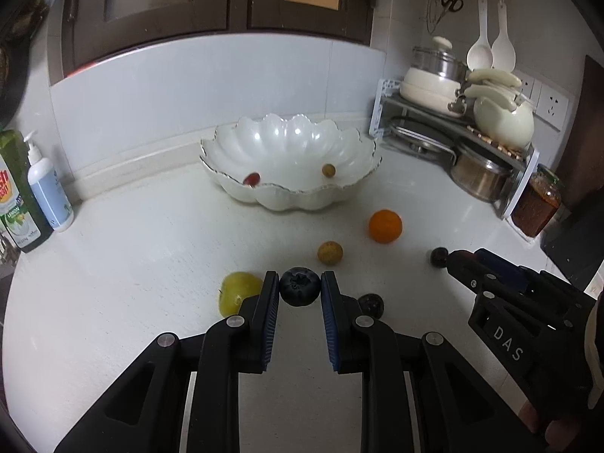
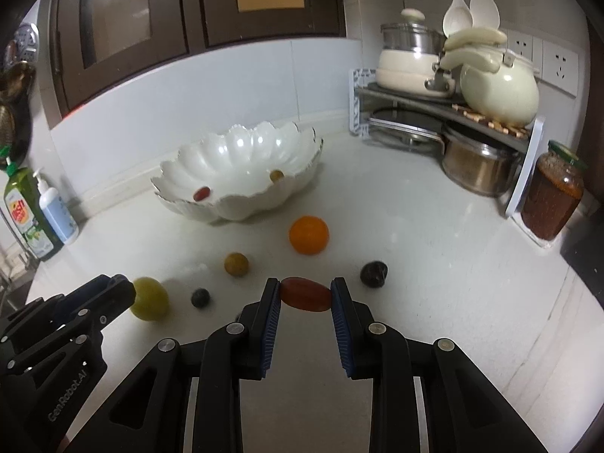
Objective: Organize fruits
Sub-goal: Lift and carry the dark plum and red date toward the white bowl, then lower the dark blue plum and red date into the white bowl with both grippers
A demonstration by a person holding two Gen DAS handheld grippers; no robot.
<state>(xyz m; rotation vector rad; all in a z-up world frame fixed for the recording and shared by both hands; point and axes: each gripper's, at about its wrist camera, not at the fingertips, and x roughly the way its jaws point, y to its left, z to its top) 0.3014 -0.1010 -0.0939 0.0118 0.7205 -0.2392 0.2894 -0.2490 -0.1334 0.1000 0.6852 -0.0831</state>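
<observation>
My left gripper (image 1: 300, 287) is shut on a blueberry (image 1: 299, 287), just above the white counter. My right gripper (image 2: 305, 294) is shut on a red oblong grape tomato (image 2: 305, 294). A white scalloped bowl (image 1: 302, 196) stands at the back and holds a red fruit (image 1: 251, 179) and a small tan fruit (image 1: 328, 170). On the counter lie an orange (image 1: 385, 225), a tan round fruit (image 1: 330, 252), a green-yellow fruit (image 1: 238, 291) and two dark fruits (image 1: 372, 305) (image 1: 439, 256). The right gripper body also shows in the left wrist view, at the right.
Soap bottles (image 1: 47, 188) stand at the left. A rack with pots and a kettle (image 1: 502, 120) and a jar (image 1: 536, 204) stand at the right. Dark cabinets hang above the backsplash.
</observation>
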